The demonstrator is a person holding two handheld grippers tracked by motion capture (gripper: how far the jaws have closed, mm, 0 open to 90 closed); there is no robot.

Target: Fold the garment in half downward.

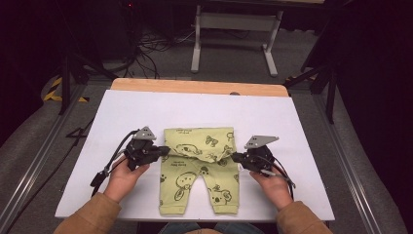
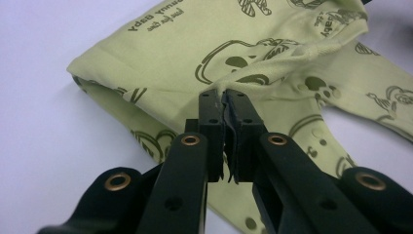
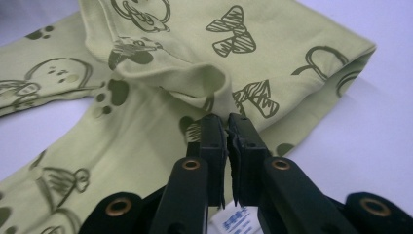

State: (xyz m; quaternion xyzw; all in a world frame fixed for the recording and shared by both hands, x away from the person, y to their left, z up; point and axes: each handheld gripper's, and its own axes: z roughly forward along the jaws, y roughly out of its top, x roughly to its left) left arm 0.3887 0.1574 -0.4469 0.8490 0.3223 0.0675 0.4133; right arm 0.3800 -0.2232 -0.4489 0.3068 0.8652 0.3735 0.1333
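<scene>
A pair of small yellow-green baby trousers [image 1: 199,168] with dark cartoon prints lies on the white table top [image 1: 146,109], legs toward the person, its waist part folded down over itself. My left gripper [image 1: 164,150] is at the garment's left side, shut on the folded-over cloth edge [image 2: 243,78]. At the right side, my right gripper [image 1: 234,157] is likewise shut on a bunched fold of the same cloth [image 3: 207,85]. A white care label [image 3: 234,222] peeks out below the right jaws. Both hands hold the grippers low, just above the table.
The white sheet covers a wooden table [image 1: 195,87] whose far edge shows bare. Beyond it stand a grey table frame [image 1: 234,34] and cables on the floor. Metal rails [image 1: 34,161] run along both sides.
</scene>
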